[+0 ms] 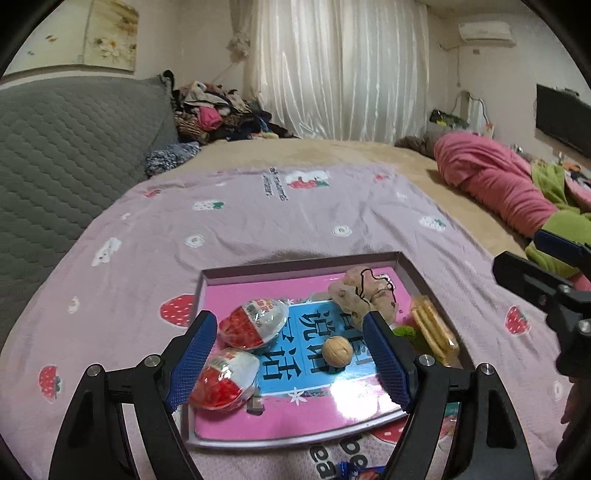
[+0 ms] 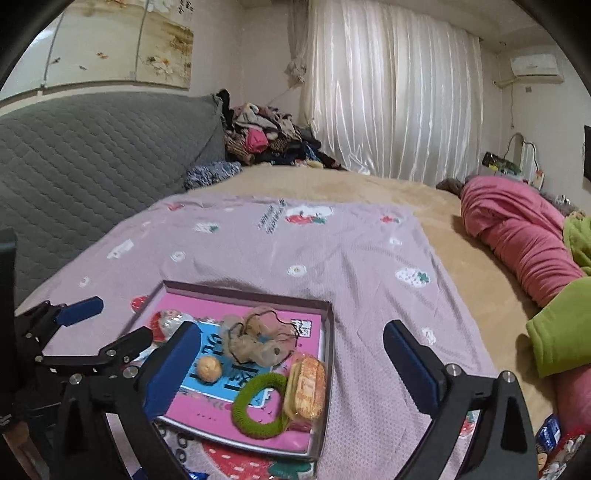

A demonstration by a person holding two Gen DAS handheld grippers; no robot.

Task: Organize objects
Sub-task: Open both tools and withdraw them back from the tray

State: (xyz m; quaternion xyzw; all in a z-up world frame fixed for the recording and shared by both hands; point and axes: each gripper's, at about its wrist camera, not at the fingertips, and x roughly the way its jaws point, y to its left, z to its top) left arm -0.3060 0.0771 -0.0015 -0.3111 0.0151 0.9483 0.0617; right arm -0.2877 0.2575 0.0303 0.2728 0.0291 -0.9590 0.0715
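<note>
Left gripper (image 1: 290, 354) spread wide over tray (image 1: 295, 267), holding nothing; blue pads (image 1: 388, 358) flanking the walnut (image 1: 336, 351) without touching it. Left pad brushing or just beside two red-and-white foil eggs (image 1: 255, 323), (image 1: 225, 382) at tray's left side; contact unclear. Right gripper (image 2: 291, 363) also spread wide, empty, hanging over tray's right edge, left finger above tray, right finger over the sheet outside it.

Inside tray: pink and blue printed card (image 1: 295, 354) lining the floor, walnut near its middle, beige scrunchie (image 2: 258, 339) toward tray's far side, green ring-shaped hair tie (image 2: 260, 404) near the front right corner, wrapped biscuit pack (image 2: 306, 387) lying along the right wall, touching the green tie. Small dark scrap near tray's front left, too small to identify.

Tray resting on lilac strawberry-print sheet (image 1: 295, 221), spread over tan blanket (image 1: 332, 155) on a bed. Blue wrapper (image 1: 354, 470) on sheet just in front of tray. Beyond tray: grey quilted headboard cover (image 1: 66, 147) to the left, heap of clothes (image 1: 221, 114) behind it, white curtain (image 1: 340, 66) at far wall, air conditioner (image 1: 485, 31) high at right. Rolled pink bedding (image 1: 491, 177) and green bedding (image 2: 561, 332) well right of tray.
</note>
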